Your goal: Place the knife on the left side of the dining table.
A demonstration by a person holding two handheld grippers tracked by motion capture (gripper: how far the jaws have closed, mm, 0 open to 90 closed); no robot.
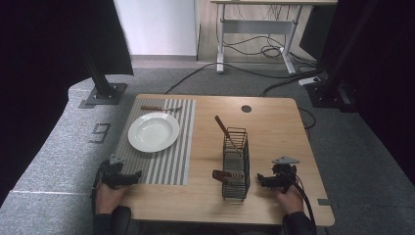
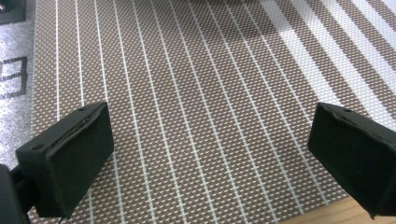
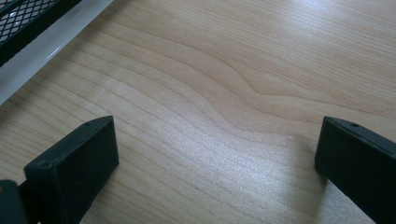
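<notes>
Both grippers empty, jaws spread wide. Left gripper (image 1: 128, 176) over the near edge of the striped placemat (image 1: 169, 156), just near of the white plate (image 1: 153, 131). Right gripper (image 1: 263, 180) on bare table (image 1: 274, 127) just right of the wire basket (image 1: 236, 169), which holds wooden-handled utensils (image 1: 224, 128).

A wooden table (image 1: 274, 122) carries a striped placemat (image 1: 171, 161) at left; a black wire basket (image 1: 236, 166) stands right of centre.

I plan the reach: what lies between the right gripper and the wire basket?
High view: bare wooden table separates the right gripper from the wire basket.
</notes>
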